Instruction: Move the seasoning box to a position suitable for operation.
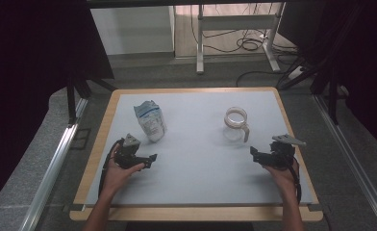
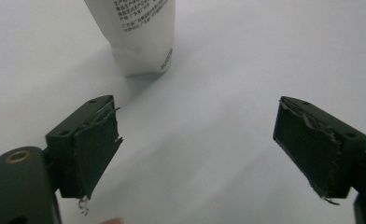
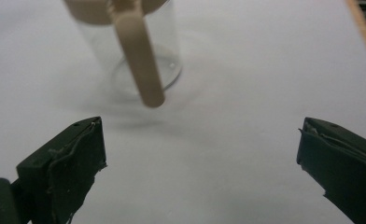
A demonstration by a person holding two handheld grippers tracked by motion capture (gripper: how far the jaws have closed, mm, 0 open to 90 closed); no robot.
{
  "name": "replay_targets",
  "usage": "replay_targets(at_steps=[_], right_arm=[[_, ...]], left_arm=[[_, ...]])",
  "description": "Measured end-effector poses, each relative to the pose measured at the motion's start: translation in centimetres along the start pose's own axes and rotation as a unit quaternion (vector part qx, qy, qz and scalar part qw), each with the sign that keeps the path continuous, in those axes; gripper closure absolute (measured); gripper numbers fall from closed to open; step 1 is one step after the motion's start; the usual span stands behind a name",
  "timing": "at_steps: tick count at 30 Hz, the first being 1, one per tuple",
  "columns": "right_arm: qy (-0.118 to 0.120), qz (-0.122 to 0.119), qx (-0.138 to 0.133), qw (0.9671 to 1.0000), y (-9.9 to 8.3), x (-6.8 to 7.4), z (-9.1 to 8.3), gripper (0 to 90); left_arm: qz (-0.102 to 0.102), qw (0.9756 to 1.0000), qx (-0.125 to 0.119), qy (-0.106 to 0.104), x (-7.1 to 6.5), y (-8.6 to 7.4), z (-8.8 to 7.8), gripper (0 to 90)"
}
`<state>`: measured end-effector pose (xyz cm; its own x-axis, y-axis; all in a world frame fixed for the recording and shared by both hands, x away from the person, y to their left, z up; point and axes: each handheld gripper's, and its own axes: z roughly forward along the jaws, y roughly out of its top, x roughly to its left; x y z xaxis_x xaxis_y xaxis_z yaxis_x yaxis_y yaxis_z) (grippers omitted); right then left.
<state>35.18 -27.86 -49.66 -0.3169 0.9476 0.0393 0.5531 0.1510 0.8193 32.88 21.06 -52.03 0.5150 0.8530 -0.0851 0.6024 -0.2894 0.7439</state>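
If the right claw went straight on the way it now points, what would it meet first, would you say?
Probably the clear glass jug: its beige handle faces the open right claw, a little left of centre. Nothing lies on the table between them.

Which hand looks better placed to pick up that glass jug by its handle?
The right gripper: its open fingers face the jug and its beige handle. The left gripper sits by the white pouch.
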Motion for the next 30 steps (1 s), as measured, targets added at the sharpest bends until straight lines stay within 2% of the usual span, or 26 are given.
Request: replay_targets(at_steps=[3,4,5,9,13,15,20,21,22,23,24,27,28,30], right_arm=[[-0.003,-0.014,-0.004,0.9999,-0.2,0.2,-0.3,3.8],[0.006,-0.031,-0.005,0.9995,-0.2,0.4,-0.6,6.8],[0.006,-0.031,-0.005,0.9995,-0.2,0.4,-0.6,6.8],[0.042,-0.049,-0.007,0.9979,-0.3,1.0,-1.2,12.0],[0.060,-0.060,-0.004,0.9964,0.6,1.7,-1.0,13.0],[0.068,-0.078,-0.010,0.9945,2.0,2.5,-0.6,12.5],[0.060,-0.089,-0.002,0.9942,4.3,2.8,0.8,8.1],[0.065,-0.089,-0.012,0.9939,5.6,2.8,1.5,6.9],[0.065,-0.089,-0.012,0.9939,5.6,2.8,1.5,6.9],[0.068,-0.092,-0.012,0.9933,7.0,2.9,2.5,5.2],[0.068,-0.092,-0.012,0.9933,7.0,2.9,2.5,5.2],[0.075,-0.095,0.001,0.9926,8.6,2.9,4.6,3.6],[0.069,-0.098,0.009,0.9927,9.3,2.8,5.9,3.5],[0.074,-0.093,0.012,0.9929,9.6,2.8,6.6,2.9]], left_arm=[[-0.006,1.0000,0.002,-0.001,0.1,-0.2,-0.1,13.9],[-0.014,0.9999,0.001,-0.008,0.1,-0.4,-0.2,13.8],[-0.014,0.9999,0.001,-0.008,0.1,-0.4,-0.2,13.4],[-0.015,0.9998,-0.001,-0.016,-0.1,-0.5,-0.4,11.3],[-0.011,0.9997,0.007,-0.020,-0.1,-0.7,-0.2,10.7],[-0.011,0.9997,0.014,-0.016,-0.1,-0.9,-0.1,10.7],[-0.010,0.9996,0.013,-0.021,-0.1,-1.0,-0.2,10.8],[-0.012,0.9996,0.013,-0.021,0.0,-1.0,-0.2,10.7],[-0.012,0.9996,0.014,-0.021,0.0,-1.0,-0.2,10.7],[-0.013,0.9996,0.014,-0.022,0.1,-1.1,-0.2,10.7],[-0.013,0.9996,0.014,-0.022,0.1,-1.1,-0.2,10.7],[-0.014,0.9995,0.014,-0.023,0.2,-1.2,-0.4,10.7],[-0.013,0.9996,0.013,-0.023,0.2,-1.3,-0.4,10.7],[-0.014,0.9996,0.012,-0.023,0.3,-1.3,-0.5,10.7]])
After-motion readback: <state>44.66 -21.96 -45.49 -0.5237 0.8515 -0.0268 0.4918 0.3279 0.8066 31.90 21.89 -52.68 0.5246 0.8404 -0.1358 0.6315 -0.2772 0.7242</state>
